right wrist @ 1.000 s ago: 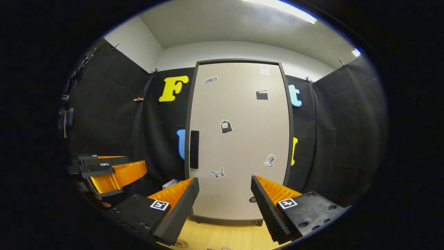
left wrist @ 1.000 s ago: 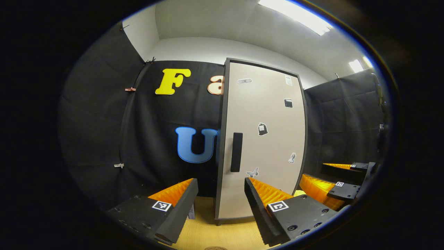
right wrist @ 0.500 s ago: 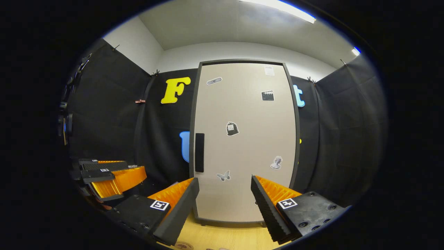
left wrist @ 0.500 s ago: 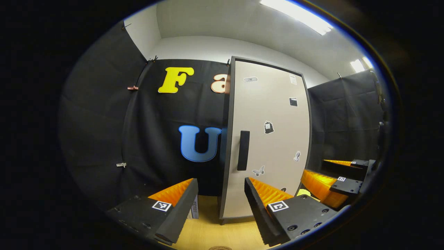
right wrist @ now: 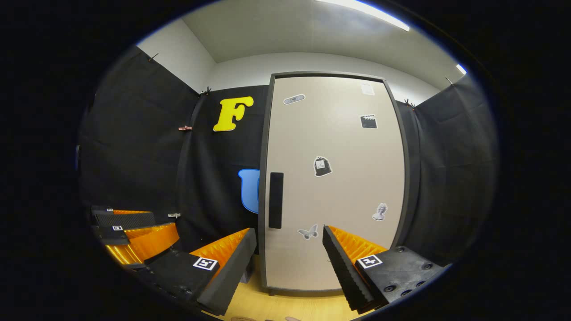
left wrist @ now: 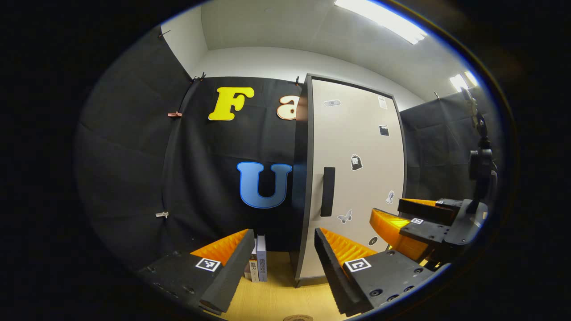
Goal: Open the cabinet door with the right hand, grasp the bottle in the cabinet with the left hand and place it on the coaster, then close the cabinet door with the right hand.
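Both grippers held apart, short of a closed cabinet door.

Ahead of the right gripper [right wrist: 289, 263], whose fingers are spread with nothing between them, the cabinet door [right wrist: 339, 178] is seen shut, its dark handle [right wrist: 276, 200] up and left of the left finger. The left gripper [left wrist: 283, 267] is likewise held wide and empty; from it the cabinet is seen ahead and slightly right, with the right gripper farther right, close to the door. The bottle is hidden behind the door. At the bottom edge of the left gripper view a round brown thing, perhaps the coaster [left wrist: 298, 318], is cut off. Some books [left wrist: 258, 264] are partly screened by the left finger on the table [left wrist: 276, 298].
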A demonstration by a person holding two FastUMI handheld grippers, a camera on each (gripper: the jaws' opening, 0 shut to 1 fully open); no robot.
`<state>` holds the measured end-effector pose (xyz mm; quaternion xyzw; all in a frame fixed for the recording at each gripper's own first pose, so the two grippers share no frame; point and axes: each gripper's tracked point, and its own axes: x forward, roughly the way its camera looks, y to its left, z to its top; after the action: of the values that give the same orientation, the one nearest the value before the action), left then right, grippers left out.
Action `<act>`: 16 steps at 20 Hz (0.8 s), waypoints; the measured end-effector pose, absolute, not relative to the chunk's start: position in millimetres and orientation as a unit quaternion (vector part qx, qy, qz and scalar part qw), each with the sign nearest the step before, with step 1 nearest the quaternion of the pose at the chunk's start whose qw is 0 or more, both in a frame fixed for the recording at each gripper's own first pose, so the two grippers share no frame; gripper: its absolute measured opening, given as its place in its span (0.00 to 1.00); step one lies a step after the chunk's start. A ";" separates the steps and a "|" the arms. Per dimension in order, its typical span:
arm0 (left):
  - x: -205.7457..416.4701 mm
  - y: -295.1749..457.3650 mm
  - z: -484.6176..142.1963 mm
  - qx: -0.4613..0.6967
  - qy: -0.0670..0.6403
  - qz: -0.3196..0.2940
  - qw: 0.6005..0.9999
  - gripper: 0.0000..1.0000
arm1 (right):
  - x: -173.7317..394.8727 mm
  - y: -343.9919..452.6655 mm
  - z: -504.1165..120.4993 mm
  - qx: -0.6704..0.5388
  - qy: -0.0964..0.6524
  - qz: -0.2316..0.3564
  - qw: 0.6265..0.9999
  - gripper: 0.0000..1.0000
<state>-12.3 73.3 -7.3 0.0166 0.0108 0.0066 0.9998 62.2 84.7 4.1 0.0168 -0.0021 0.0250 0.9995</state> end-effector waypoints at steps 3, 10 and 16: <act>-13.2 84.7 -12.2 0.012 0.017 0.007 1.000 0.86 | 81.4 103.4 3.2 0.021 -0.006 0.040 0.999 0.97; -17.0 117.2 -15.7 0.016 0.023 0.017 0.999 0.86 | 140.5 116.6 4.0 0.017 -0.012 0.015 1.000 0.97; -21.9 152.5 -23.9 0.016 0.033 0.041 0.998 0.86 | 189.3 112.8 -5.9 0.021 -0.005 -0.022 1.000 0.96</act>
<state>-21.9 152.5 -23.9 0.0162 0.0330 0.0415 0.9985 189.3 112.8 -5.9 0.0207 -0.0051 -0.0221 0.9995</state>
